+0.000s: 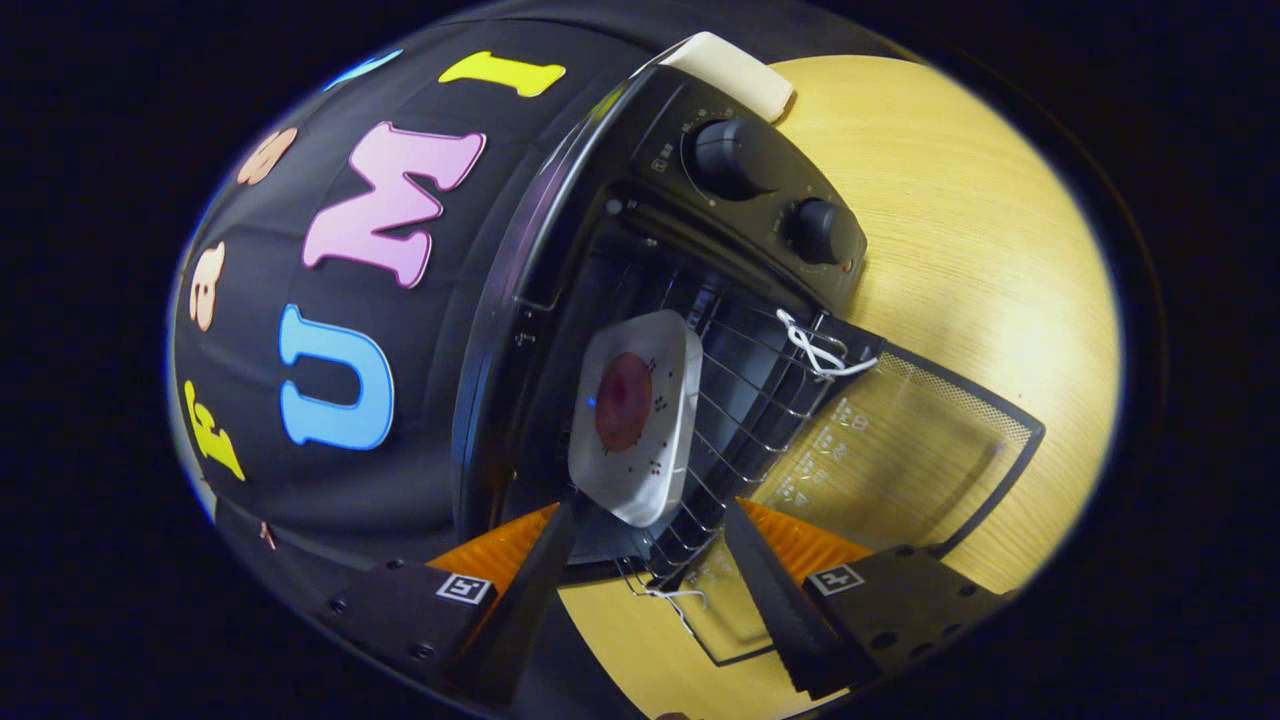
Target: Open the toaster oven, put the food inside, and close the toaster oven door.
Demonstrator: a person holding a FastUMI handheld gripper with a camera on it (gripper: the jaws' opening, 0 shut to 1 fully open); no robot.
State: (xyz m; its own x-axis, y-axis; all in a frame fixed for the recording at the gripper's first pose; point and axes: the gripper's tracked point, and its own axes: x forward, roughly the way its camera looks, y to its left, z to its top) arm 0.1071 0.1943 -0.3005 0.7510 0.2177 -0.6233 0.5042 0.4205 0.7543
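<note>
The wooden table (960, 230) carries a black toaster oven (700, 180) with two round knobs (735, 158) on its control panel. Its glass door (900, 440) hangs fully open, lying out over the table top, and a white cord (815, 350) is tied at the hinge corner of the wire rack (740, 400). On that rack sits the white square plate (635, 425) bearing a dark red piece of food (624, 400), near the rack's front edge and tilted in this view. The gripper (650, 575) is released, its fingers spread apart with the plate just ahead of them, neither pressing it. Loading looks done; I judge the door is next. To close well, back straight out clear of the rack, get under the door's free edge and swing it up evenly until it seats
</note>
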